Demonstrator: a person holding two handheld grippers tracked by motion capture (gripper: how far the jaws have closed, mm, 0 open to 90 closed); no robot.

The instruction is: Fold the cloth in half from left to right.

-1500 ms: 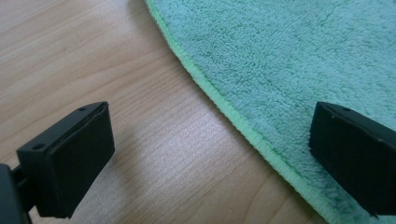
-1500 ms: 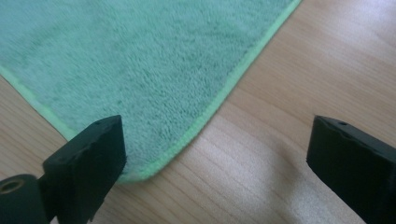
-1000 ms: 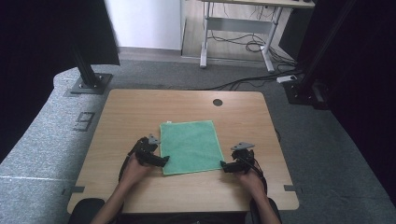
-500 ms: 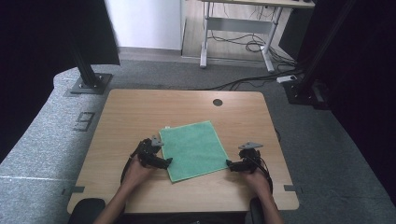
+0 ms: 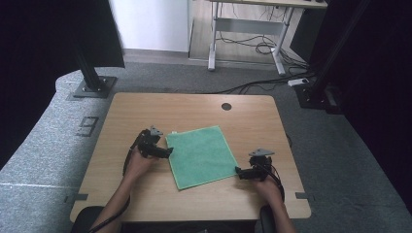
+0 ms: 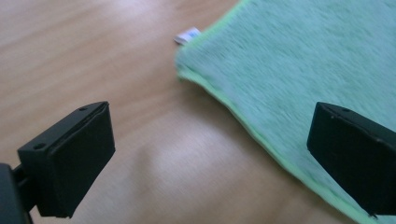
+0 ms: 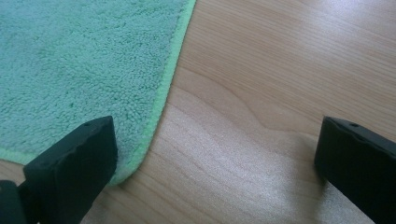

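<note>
- Since a second ago the green cloth (image 5: 201, 155) has swung round on the surface (image 5: 145, 111); it lay nearly square to the near edge and now sits skewed, and my right claw (image 5: 241, 173) has dropped back toward me while my left claw (image 5: 167, 152) has hardly moved.
- Both claws stand wide apart and hold nothing.
- The cloth lies flat between my hands, its left edge just beside the left claw, its near right corner just off the right claw.
- In the left gripper view the hem runs slantwise between the jaws, with the far corner and its white tag (image 6: 187, 35) ahead.
- In the right gripper view the rounded corner (image 7: 135, 163) lies by my left jaw, bare wood under the other.
- The light wooden surface stands on grey carpet, with a desk frame and cables beyond.
</note>
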